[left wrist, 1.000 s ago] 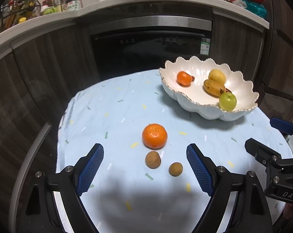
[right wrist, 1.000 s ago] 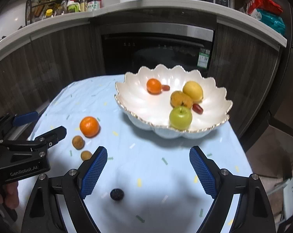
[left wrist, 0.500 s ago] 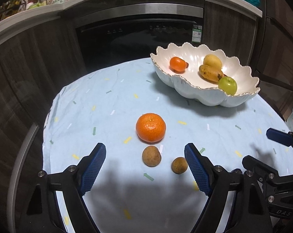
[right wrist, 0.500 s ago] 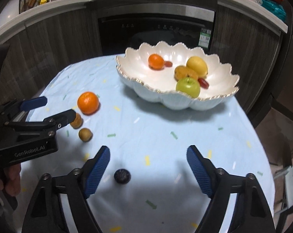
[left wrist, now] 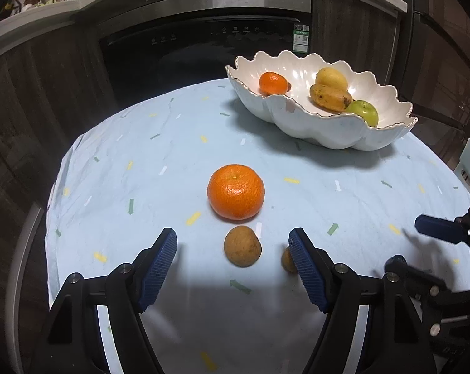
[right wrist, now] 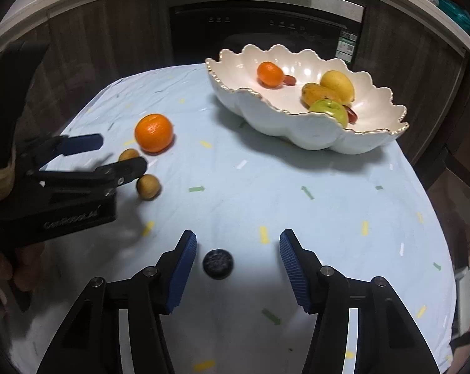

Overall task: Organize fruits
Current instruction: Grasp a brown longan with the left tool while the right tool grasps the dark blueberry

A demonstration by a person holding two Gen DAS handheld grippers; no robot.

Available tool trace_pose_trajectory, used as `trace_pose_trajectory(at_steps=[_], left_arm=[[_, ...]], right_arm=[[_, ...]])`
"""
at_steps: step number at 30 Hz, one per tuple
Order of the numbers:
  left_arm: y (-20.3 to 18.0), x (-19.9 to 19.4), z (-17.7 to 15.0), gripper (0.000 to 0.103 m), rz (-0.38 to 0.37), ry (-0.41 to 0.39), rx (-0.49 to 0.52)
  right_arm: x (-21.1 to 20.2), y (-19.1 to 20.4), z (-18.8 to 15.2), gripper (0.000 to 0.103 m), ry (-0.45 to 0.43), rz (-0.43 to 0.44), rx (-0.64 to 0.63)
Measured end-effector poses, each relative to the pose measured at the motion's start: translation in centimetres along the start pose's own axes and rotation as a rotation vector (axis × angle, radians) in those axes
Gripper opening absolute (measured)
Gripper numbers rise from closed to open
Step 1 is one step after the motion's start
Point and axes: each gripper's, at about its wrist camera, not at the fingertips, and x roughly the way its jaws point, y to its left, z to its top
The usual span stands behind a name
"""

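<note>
Right wrist view: dark berry (right wrist: 218, 263) lies between the closing jaws (nearer the left pad), not yet touched.

On the tabletop (left wrist: 141, 155), the bowl (left wrist: 322, 127) sits at the far right, holding a small orange (left wrist: 273, 83), two mangoes (left wrist: 330, 96), an apple (left wrist: 364, 112) and dates (right wrist: 351, 114). Nearer and to its left lies the big orange (left wrist: 235, 191), with two longans (left wrist: 242, 246) just before it, side by side. The dark fruit (right wrist: 218, 263) lies nearest, well right of the longans.
</note>
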Motion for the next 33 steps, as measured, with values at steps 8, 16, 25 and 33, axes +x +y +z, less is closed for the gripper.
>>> trace_pose_trajectory(at_steps=[8,16,25,33], left_arm=[[0.1,0.1,-0.2,0.06,-0.046,-0.024,0.016],[0.4,0.0,-0.5,0.052,-0.065,-0.039,-0.006],[0.1,0.9,-0.5,0.037,-0.063,0.008,-0.005],[-0.2,1.5,-0.6,0.026,-0.056,0.041,0.0]], right_arm=[[0.4,-0.2,-0.2,0.049,0.013,0.007,0.011],[0.8,0.0,-0.3,0.043,0.025,0.022,0.01],[1.0,0.1,-0.7,0.036,0.033,0.023,0.002],[0.9,0.5,-1.0,0.023,0.017,0.032,-0.017]])
